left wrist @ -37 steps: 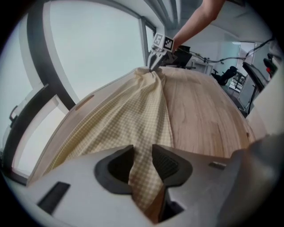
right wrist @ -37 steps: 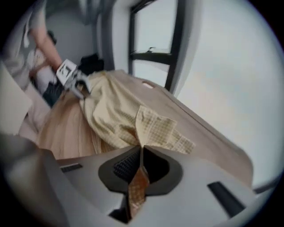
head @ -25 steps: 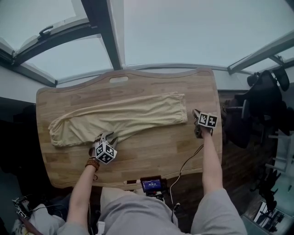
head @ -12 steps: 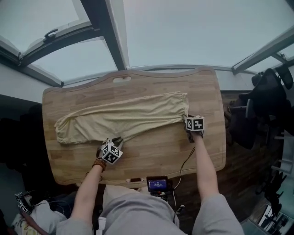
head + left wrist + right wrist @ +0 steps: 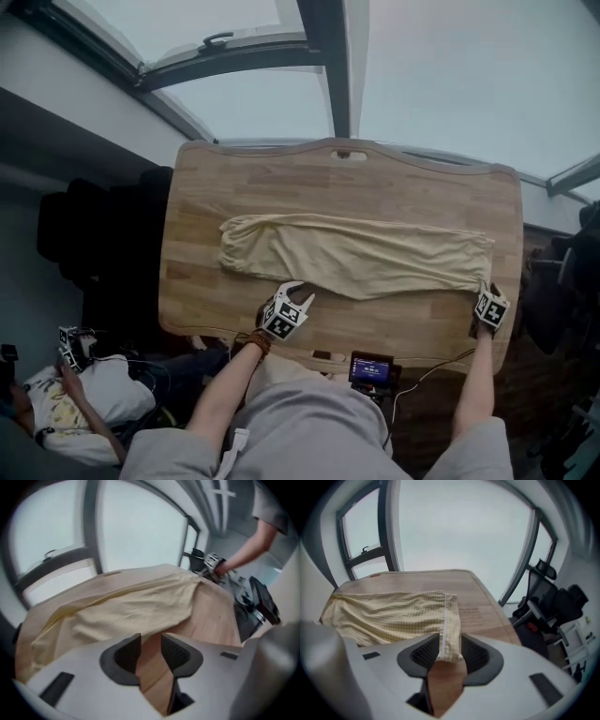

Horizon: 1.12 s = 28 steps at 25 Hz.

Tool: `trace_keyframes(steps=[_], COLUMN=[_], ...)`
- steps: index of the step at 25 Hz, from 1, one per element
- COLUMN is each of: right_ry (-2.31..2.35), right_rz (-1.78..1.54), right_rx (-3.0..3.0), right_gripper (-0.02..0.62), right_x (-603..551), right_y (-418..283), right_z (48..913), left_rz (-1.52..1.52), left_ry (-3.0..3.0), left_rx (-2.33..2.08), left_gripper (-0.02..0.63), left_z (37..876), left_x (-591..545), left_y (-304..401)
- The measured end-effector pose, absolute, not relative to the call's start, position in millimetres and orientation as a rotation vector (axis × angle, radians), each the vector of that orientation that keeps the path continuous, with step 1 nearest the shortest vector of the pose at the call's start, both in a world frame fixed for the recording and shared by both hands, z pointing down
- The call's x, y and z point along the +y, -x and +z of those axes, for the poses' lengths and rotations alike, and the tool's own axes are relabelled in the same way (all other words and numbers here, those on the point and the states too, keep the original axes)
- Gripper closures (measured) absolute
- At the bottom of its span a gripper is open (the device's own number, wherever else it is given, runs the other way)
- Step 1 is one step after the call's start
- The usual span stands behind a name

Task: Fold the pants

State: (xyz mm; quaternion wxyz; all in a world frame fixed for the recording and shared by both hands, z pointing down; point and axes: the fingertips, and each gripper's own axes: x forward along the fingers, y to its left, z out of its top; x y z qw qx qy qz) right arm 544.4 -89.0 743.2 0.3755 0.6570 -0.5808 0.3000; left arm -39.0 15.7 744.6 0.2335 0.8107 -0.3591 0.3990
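One pants waistband btwn R gripper's just-opened jaws, on table.

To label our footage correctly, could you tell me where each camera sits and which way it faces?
Head view: on the person's head, looking steeply down at the table and pants; both arms, left tongs and right tongs show.
Left gripper view: on the left tongs, looking along jaws just opened over bare wood, toward the pants; the right arm shows.
Right gripper view: on the right tongs, looking along jaws just opened, the pants' end between them.
Shared: all three see pants and table.
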Motion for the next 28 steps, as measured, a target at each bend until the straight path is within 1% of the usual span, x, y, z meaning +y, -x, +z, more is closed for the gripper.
trace_keyframes(steps=[2,4,7,9,12,14,16,17,20,22,24,26,28], right_ry=[-1.761,-1.750,-1.560,-1.420,-1.281,-1.244,-1.232,-1.230,-1.241,-1.259,-1.279,-1.294,-1.302], right_rz=[0.633,0.606,0.610,0.590,0.561,0.565,0.581,0.585,0.593,0.601,0.604,0.599,0.595], right_rx=[-1.508,-1.606,-1.763,-1.836,-1.898,-1.907,-1.896,-1.885,-1.850,-1.834,-1.819,-1.806,-1.793], right_gripper=[0.452,0.463,0.470,0.477,0.484,0.491,0.494,0.494,0.499,0.500,0.500,0.500,0.500], right_x=[-85.3,-76.1,-55.1,-43.3,-31.6,-29.0,-25.8,-23.6,-18.1,-16.1,-13.3,-9.2,-3.9], right_y=[-525.3,-483.8,-387.8,-322.3,-247.9,-217.5,-198.3,-191.7,-181.2,-178.4,-176.6,-173.4,-171.1], right_z=[714.2,699.0,692.9,694.7,696.8,694.3,693.3,693.0,689.9,686.2,681.9,677.7,675.1], left_rz=[0.980,0.874,0.752,0.716,0.672,0.653,0.664,0.673,0.692,0.787,0.838,0.750,0.606], left_ry=[-2.044,-1.847,-1.603,-1.538,-1.614,-1.707,-1.801,-1.863,-2.070,-2.119,-2.094,-2.063,-2.016], left_rx=[-1.237,-1.442,-1.626,-1.661,-1.595,-1.532,-1.476,-1.447,-1.347,-1.261,-1.192,-1.191,-1.236], left_gripper=[0.471,0.471,0.471,0.471,0.465,0.453,0.462,0.507,0.517,0.517,0.509,0.459,0.453], left_z=[738.5,737.4,745.5,753.7,763.1,767.1,767.9,765.0,750.9,759.1,771.6,768.9,756.3], left_x=[5.6,1.5,11.2,14.2,5.9,-4.8,-12.8,-14.5,-1.7,20.9,38.4,33.9,8.8], left_y=[119.7,201.7,306.4,352.4,373.2,367.7,359.9,356.4,355.0,365.7,381.5,398.5,412.9])
